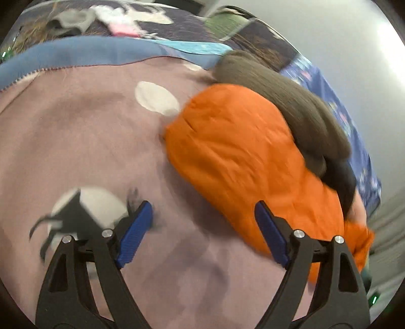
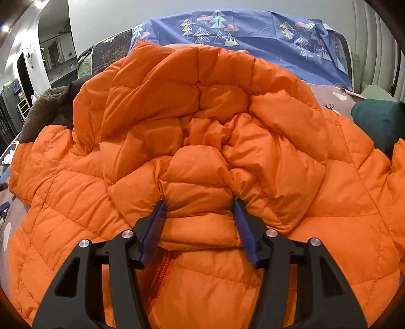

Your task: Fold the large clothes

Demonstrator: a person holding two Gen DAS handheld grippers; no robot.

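Note:
A large orange quilted puffer jacket (image 2: pixel 202 141) lies on the bed and fills the right wrist view. My right gripper (image 2: pixel 200 210) is shut on a thick bunched fold of the jacket, with padding squeezed between its blue pads (image 2: pixel 157 227). An orange zipper (image 2: pixel 162 273) runs below the gripper. In the left wrist view the jacket (image 1: pixel 243 157) lies to the right, with its edge under the right finger. My left gripper (image 1: pixel 202 215) is open and empty above the mauve blanket (image 1: pixel 76 141).
A brown fleece garment (image 1: pixel 286 101) lies against the jacket's far side; it also shows at the left in the right wrist view (image 2: pixel 40 111). A blue tree-print sheet (image 2: pixel 253 33) is behind. A dark green item (image 2: pixel 379 121) sits at the right. Loose clothes (image 1: pixel 101 17) lie far off.

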